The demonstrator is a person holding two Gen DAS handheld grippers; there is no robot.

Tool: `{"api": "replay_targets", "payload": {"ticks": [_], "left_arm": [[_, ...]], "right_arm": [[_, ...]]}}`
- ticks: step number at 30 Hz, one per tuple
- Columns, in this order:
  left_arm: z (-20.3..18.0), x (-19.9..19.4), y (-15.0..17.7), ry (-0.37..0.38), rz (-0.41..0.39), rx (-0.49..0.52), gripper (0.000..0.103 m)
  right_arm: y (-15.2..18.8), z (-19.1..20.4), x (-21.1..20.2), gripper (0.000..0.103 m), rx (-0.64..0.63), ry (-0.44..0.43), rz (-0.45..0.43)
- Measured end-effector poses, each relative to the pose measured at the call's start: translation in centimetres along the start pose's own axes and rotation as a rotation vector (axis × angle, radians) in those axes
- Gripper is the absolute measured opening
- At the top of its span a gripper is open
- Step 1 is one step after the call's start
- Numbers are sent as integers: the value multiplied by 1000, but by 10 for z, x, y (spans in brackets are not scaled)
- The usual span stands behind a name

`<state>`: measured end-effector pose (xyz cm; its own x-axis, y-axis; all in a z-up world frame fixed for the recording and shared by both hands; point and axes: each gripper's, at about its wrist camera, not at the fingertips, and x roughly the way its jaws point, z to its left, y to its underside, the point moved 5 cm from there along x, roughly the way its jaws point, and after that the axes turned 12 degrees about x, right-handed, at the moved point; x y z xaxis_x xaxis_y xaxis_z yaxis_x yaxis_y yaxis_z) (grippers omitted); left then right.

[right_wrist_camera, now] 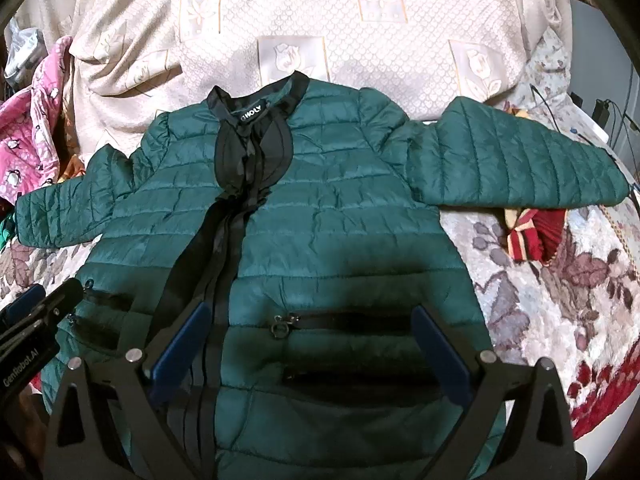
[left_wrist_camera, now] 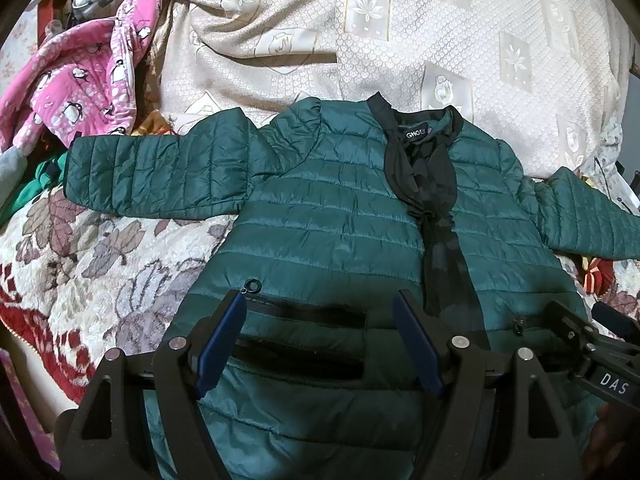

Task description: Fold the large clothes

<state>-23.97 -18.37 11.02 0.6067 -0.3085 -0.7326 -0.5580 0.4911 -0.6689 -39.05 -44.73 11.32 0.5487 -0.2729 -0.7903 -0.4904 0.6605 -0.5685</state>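
Observation:
A dark green quilted jacket [left_wrist_camera: 340, 208] [right_wrist_camera: 340, 208] lies flat, front up, on the bed, with both sleeves spread sideways. Its collar and front placket [right_wrist_camera: 248, 152] are black. My left gripper [left_wrist_camera: 320, 304] hovers open over the jacket's lower left part, its blue pads on either side of a pocket zip [left_wrist_camera: 304, 314]. My right gripper [right_wrist_camera: 312, 314] stands open over the lower right part, above the other pocket zip [right_wrist_camera: 352, 318]. Neither gripper pinches any fabric. Each gripper shows at the edge of the other's view: the right gripper [left_wrist_camera: 600, 344], the left gripper [right_wrist_camera: 40, 312].
A floral blanket [left_wrist_camera: 100, 260] covers the bed under the jacket. A cream patterned cover [left_wrist_camera: 400, 40] is bunched behind the collar. A pink penguin-print garment [left_wrist_camera: 88, 80] is heaped at the far left. A red and yellow cloth [right_wrist_camera: 528, 232] lies under the right sleeve, with cables [right_wrist_camera: 600, 112] beyond.

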Motion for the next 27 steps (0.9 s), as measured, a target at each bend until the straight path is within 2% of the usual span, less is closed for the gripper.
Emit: {"api": "replay_targets", "payload": {"ticks": [6, 11, 27], "left_arm": [[1, 7, 1, -1, 16, -1, 46], [3, 10, 3, -1, 20, -4, 46], [11, 25, 4, -2, 40, -9, 46]], "right_arm": [[-2, 0, 3, 102, -3, -9, -27], [-1, 1, 8, 102, -9, 4, 0], [-8, 9, 19, 102, -35, 14, 4]]}}
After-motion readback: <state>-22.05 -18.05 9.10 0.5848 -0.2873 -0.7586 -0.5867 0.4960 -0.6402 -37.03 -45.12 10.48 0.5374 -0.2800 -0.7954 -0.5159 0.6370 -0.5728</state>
